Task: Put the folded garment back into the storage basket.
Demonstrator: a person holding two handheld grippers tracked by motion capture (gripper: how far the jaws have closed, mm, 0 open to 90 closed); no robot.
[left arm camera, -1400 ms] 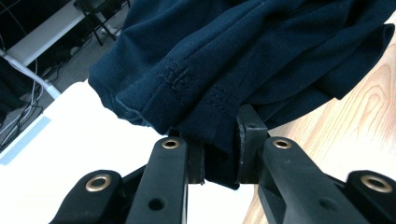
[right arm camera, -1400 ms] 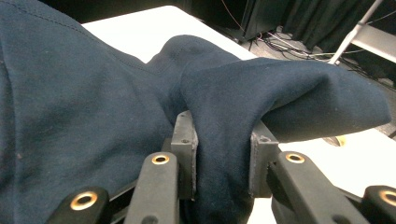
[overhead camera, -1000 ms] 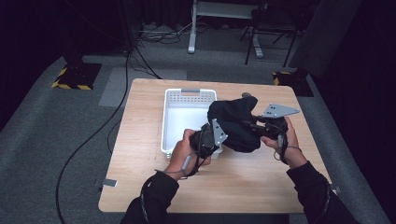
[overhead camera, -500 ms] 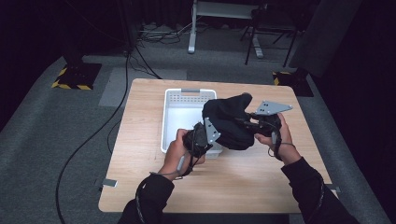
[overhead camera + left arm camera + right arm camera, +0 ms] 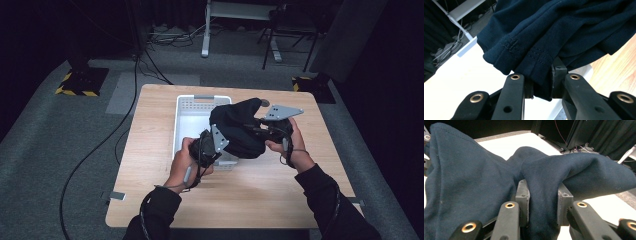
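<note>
While clamped, garment (image 5: 239,131) overhangs basket (image 5: 187,107).

One dark navy garment (image 5: 239,131), bunched between the hands. Two grippers: left gripper (image 5: 214,146) near left of the cloth, right gripper (image 5: 260,131) on its right. One white basket (image 5: 192,122) at the far middle of one wooden table (image 5: 280,195). Two hazard-striped floor bases: far left (image 5: 80,84) and far right (image 5: 306,83).
</note>
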